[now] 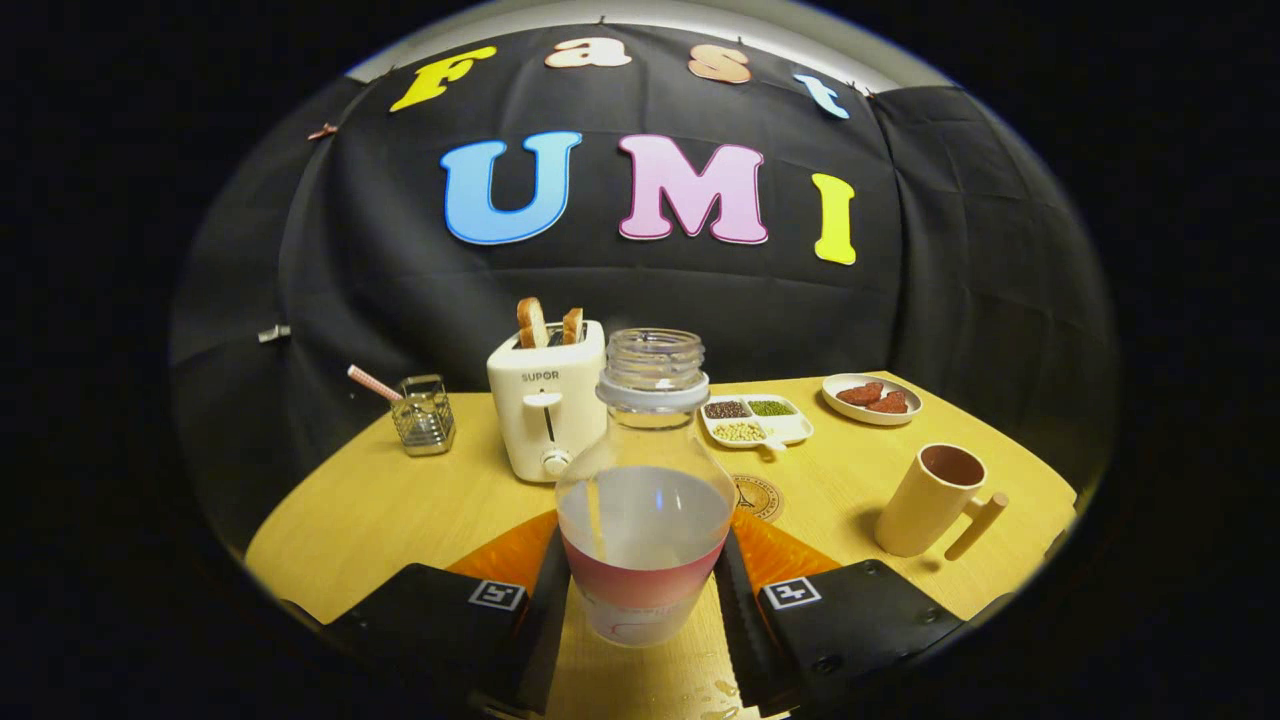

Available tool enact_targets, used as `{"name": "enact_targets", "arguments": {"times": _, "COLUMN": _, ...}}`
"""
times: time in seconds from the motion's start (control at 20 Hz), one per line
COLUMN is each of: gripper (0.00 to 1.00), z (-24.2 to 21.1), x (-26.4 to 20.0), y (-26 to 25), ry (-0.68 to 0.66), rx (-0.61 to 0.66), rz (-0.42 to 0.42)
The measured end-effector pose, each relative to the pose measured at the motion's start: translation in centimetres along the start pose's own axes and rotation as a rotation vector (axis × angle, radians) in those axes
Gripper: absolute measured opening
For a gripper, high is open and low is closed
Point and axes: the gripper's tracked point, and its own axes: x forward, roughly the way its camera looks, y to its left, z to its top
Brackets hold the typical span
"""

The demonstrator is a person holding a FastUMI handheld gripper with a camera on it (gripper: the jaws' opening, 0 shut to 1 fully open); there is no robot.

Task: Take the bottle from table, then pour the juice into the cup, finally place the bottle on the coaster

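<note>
A staged booth, probably a lab mock-up of a breakfast table: black cloth wall (640,300) behind a wooden table (400,500) with toaster (547,400) and snack dishes (757,420).

The gripper (640,610) is seen as two broad, flat carriage blocks, one on each side. A small square tag printed with a black-and-white coded pattern is fixed to the top of each block. Round screw heads are set along the right block's edges. The fingers' (738,610) inner faces are ridged.
</note>
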Motion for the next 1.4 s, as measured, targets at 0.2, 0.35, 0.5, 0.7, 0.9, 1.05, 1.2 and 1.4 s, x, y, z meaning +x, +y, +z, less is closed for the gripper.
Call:
{"name": "enact_targets", "arguments": {"times": 0.2, "gripper": 0.71, "z": 2.8, "x": -1.1, "y": -1.9, "ry": 0.01, "rx": 0.206, "rz": 0.028}}
{"name": "enact_targets", "arguments": {"times": 0.35, "gripper": 0.71, "z": 4.1, "x": -1.1, "y": -3.5, "ry": 0.026, "rx": 0.329, "rz": 0.051}}
{"name": "enact_targets", "arguments": {"times": 0.5, "gripper": 0.71, "z": 5.0, "x": -0.7, "y": -5.1, "ry": 0.044, "rx": 0.46, "rz": 0.071}}
{"name": "enact_targets", "arguments": {"times": 0.7, "gripper": 0.71, "z": 4.8, "x": 0.2, "y": -7.5, "ry": 0.072, "rx": 0.647, "rz": 0.066}}
{"name": "enact_targets", "arguments": {"times": 0.9, "gripper": 0.71, "z": 4.1, "x": 1.1, "y": -9.5, "ry": 0.111, "rx": 0.812, "rz": 0.048}}
{"name": "enact_targets", "arguments": {"times": 1.05, "gripper": 0.71, "z": 3.7, "x": 1.7, "y": -10.7, "ry": 0.133, "rx": 0.932, "rz": 0.036}}
{"name": "enact_targets", "arguments": {"times": 1.2, "gripper": 0.71, "z": 2.9, "x": 2.3, "y": -11.8, "ry": 0.172, "rx": 1.065, "rz": 0.024}}
{"name": "enact_targets", "arguments": {"times": 1.4, "gripper": 0.71, "z": 1.8, "x": 3.0, "y": -13.0, "ry": 0.206, "rx": 1.196, "rz": 0.007}}
